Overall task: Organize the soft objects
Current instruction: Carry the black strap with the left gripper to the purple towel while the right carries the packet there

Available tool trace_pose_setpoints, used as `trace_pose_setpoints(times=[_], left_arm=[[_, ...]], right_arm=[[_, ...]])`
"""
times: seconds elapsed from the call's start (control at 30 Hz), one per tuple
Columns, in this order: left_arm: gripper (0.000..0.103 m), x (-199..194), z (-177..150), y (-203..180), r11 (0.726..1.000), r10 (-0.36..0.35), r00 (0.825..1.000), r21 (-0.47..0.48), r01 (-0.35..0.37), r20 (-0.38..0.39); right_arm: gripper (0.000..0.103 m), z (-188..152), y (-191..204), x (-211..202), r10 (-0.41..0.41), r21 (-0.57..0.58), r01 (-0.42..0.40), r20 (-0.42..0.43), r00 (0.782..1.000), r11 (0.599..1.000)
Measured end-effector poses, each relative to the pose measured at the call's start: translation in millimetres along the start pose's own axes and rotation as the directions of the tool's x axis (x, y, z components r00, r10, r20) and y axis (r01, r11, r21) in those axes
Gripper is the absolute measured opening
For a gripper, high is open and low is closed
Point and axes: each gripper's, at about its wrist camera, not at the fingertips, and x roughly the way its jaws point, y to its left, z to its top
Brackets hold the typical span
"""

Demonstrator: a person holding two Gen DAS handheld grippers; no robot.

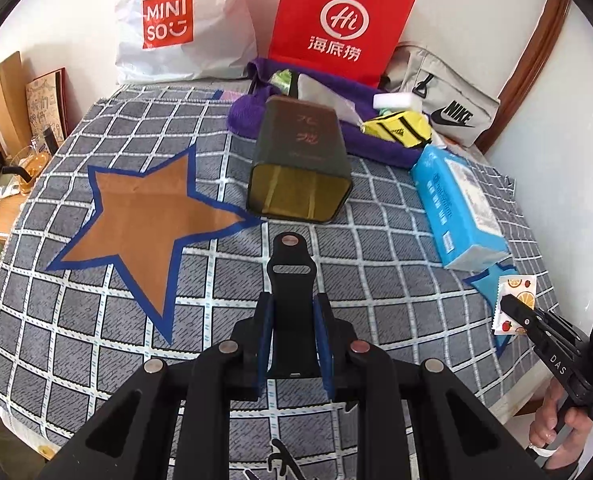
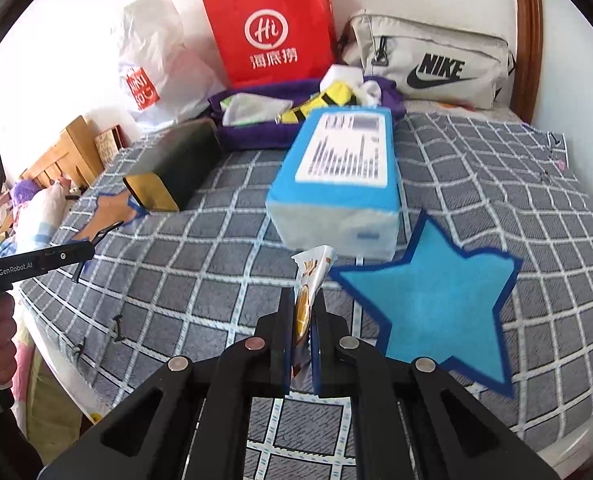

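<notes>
My left gripper [image 1: 292, 304] is shut on a black strap-like holder [image 1: 291, 276] and holds it above the checked cloth, just in front of the orange star [image 1: 144, 220]. My right gripper [image 2: 301, 304] is shut on a small fruit-print sachet [image 2: 310, 280], held upright beside the blue star [image 2: 436, 300]. In the left wrist view the sachet [image 1: 514, 300] shows at the far right in the right gripper's fingers [image 1: 516, 312]. A blue tissue pack [image 2: 336, 184] lies behind the blue star. The left gripper [image 2: 84, 250] shows at the left edge of the right wrist view.
A dark tin [image 1: 300, 164] lies on its side, open end toward me. A purple towel [image 1: 336, 128] at the back holds a yellow pouch [image 1: 400, 128] and other soft items. Behind stand a red paper bag [image 1: 336, 20], a white Miniso bag [image 1: 176, 28] and a Nike pouch [image 2: 428, 64].
</notes>
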Motion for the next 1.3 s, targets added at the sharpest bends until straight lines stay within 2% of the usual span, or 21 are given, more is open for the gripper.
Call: trace_pose_setpoints(times=[0.57,1.3], left_arm=[[0.020,-29.6,58.0,-18.4,1.000,0.012,0.997,0.010,-0.013,0.079],[0.020,-12.4,133.7,-27.5,1.000,0.003,0.994,-0.002,-0.002,0.111]], right_arm=[[0.007,73.5,2.4,-33.2,0.068,-0.058,-0.063,0.105,0.992,0.996],[0.007,155.4,-9.4,-8.0,0.049,-0.079,-0.039,0.133,0.990,0.996]])
